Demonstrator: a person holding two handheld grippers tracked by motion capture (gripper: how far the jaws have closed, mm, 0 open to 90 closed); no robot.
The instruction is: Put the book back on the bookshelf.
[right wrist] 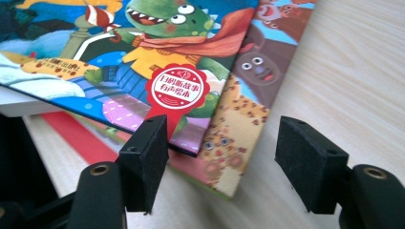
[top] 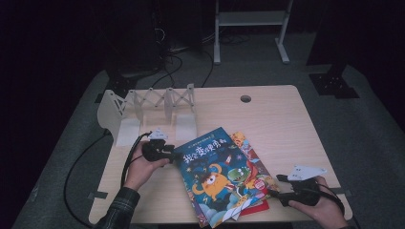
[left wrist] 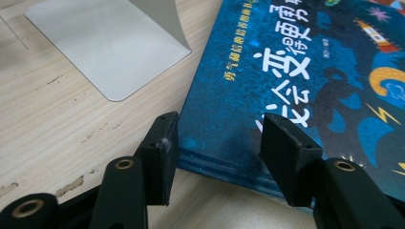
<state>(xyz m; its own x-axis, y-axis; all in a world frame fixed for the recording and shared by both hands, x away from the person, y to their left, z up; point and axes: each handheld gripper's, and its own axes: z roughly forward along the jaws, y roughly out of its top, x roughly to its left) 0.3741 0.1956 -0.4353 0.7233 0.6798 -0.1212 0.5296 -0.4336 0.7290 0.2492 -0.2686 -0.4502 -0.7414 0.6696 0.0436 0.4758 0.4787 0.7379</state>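
A loose stack of picture books lies at the table's front middle, with a blue book (top: 210, 169) (left wrist: 305, 86) on top. My left gripper (top: 173, 157) (left wrist: 219, 157) is open at the blue book's near left corner, and the book's edge lies between the jaws. My right gripper (top: 275, 192) (right wrist: 222, 162) is open at the stack's right corner. There a dinosaur-cover book (right wrist: 167, 47) overlaps a leopard-print book (right wrist: 239, 119) and a red book (right wrist: 81, 138). Neither gripper holds anything.
A white expanding book rack (top: 143, 107) stands at the back left of the wooden table (top: 286, 124); its flat base plate (left wrist: 110, 43) lies just beyond my left gripper. A cable hole (top: 245, 98) sits near the far edge. Cables trail off the table's left side.
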